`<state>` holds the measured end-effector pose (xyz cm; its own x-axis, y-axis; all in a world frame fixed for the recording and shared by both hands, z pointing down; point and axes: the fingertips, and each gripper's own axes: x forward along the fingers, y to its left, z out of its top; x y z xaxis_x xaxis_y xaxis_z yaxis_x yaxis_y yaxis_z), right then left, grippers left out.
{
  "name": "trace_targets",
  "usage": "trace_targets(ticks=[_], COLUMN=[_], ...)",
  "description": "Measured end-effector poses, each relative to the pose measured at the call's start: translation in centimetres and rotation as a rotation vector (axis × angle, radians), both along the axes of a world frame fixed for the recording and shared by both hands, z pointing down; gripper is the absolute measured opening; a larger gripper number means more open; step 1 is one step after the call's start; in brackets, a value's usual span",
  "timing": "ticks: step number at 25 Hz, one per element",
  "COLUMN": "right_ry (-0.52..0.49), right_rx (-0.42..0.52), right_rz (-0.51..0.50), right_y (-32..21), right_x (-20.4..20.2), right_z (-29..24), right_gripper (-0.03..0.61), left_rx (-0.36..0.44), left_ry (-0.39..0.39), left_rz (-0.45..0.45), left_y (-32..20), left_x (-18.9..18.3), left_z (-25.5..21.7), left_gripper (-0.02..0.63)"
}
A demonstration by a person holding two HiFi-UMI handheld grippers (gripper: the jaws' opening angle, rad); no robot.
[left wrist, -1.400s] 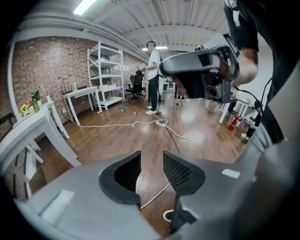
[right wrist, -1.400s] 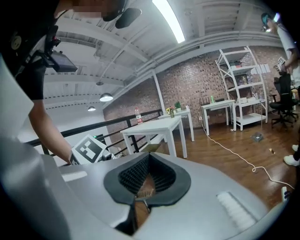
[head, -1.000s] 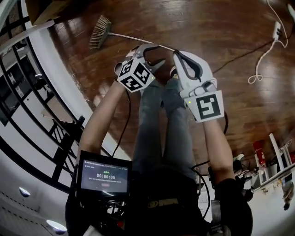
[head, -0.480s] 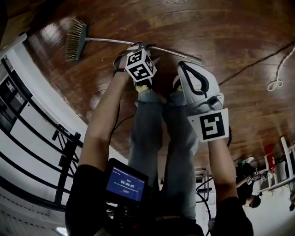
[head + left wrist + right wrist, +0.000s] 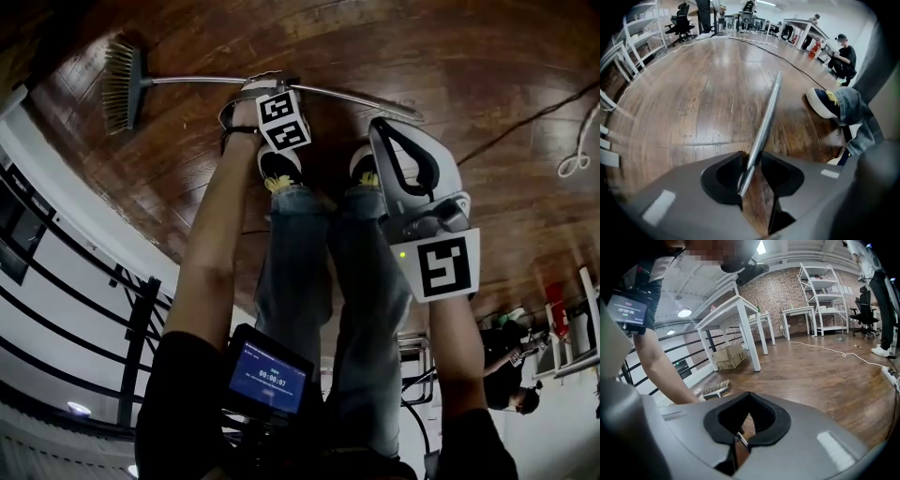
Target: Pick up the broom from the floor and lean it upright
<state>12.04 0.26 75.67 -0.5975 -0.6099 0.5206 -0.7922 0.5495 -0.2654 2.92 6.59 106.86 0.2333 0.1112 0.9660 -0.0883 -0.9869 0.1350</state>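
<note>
So the broom (image 5: 120,86) lay flat on the wooden floor (image 5: 487,66), not lifted at all yet. Its brush head was off to the person's left near the black railing (image 5: 141,309), and the metal handle (image 5: 347,95) ran across in front of the person's shoes (image 5: 278,166).

The left hand-held gripper (image 5: 272,86) was down on the handle roughly mid-length. Seen from its own camera, the shaft went straight between the two black pads, and the jaws looked pinched in on it. How firm that grip really was is hard to call from that angle, tbh.

The right hand-held gripper (image 5: 380,124) hung above the floor, near the free end of the handle but not touching it. Its jaws were drawn almost together with nothing held. A sliver of metal showed through the slit, probably just the handle lying further off.

Step-wise this reads as the grab part: one grip made, lift not started. The next move would probably want the left to raise the shaft, and maybe the right to open and take the far end. After that the broom could be tipped brush-down and stood against something. A smooth round tube could roll or slide in a single pinch, so a slow lift seems wise.
</note>
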Motion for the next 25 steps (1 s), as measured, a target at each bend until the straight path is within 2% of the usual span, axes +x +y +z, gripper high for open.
trace_targets(ticks=[2, 5, 7, 10, 13, 19, 24, 25], right_ry=[-0.004, 0.004, 0.001, 0.004, 0.008, -0.025, -0.104, -0.133], right_rx=[0.002, -0.002, -0.001, 0.005, 0.008, 0.036, -0.014, -0.045], right_rz=[-0.009, -0.024, -0.029, -0.036, -0.020, 0.005, 0.058, 0.064], right_y=[0.3, 0.7, 0.8, 0.6, -0.1, -2.8, -4.6, -4.8], right_x=[-0.5, -1.0, -1.2, -1.3, -0.9, -2.0, -4.3, -4.7], right_z=[0.1, -0.1, -0.8, -3.0, -6.8, -17.0, -22.4, -22.7], right_gripper=[0.003, 0.003, 0.003, 0.005, 0.003, 0.003, 0.010, 0.137], left_rx=[-0.005, -0.014, 0.000, 0.017, 0.022, 0.076, 0.160, 0.179], left_ry=[-0.007, -0.020, 0.000, 0.054, 0.110, 0.247, 0.358, 0.380], left_rz=[-0.013, 0.054, 0.042, -0.018, -0.062, -0.278, -0.460, -0.497], left_y=[-0.4, -0.2, -0.8, -2.6, -4.5, -11.0, -15.5, -16.2], left_x=[-0.2, 0.1, 0.3, 0.5, 0.6, -2.1, -6.7, -7.5], left_z=[0.1, -0.1, -1.2, -4.9, -10.8, -24.8, -33.5, -34.8], left_gripper=[0.140, 0.127, 0.127, 0.129, 0.127, 0.127, 0.120, 0.118])
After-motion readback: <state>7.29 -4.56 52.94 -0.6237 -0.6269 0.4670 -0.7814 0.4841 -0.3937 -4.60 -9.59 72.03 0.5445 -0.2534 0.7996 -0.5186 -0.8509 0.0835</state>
